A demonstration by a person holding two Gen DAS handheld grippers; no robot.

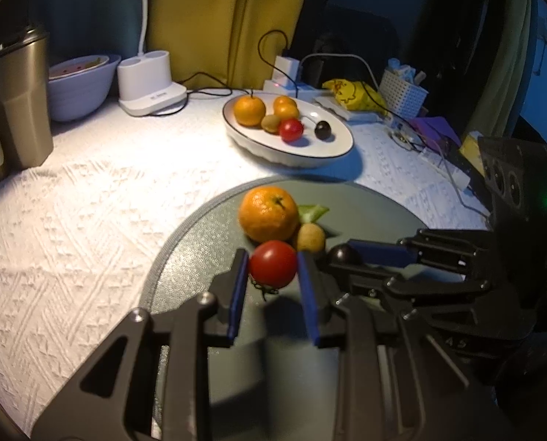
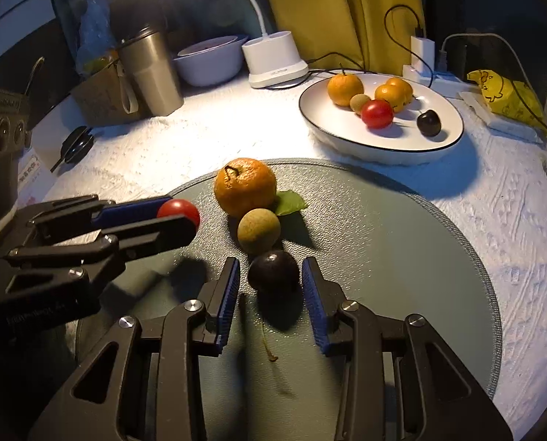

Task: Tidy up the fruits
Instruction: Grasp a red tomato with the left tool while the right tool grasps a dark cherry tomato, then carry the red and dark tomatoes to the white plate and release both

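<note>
The left wrist camera sits just behind the left tongs (image 1: 273, 286) and looks forward and down, very close to the round grey mat (image 1: 200, 242). The right wrist camera sits behind the right tongs (image 2: 271, 286) and looks the same way — from the other side. Both views share the mat, the white oval plate with a dark rim (image 1: 332, 147) — and each other's tongs.

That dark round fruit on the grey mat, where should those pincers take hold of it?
Across its widest middle, coming in low from the near side. The dark fruit is a smooth ball, so only its broadest sides give the pads purchase. The right gripper already straddles it, jaws open; the longan crowds the far side.
</note>
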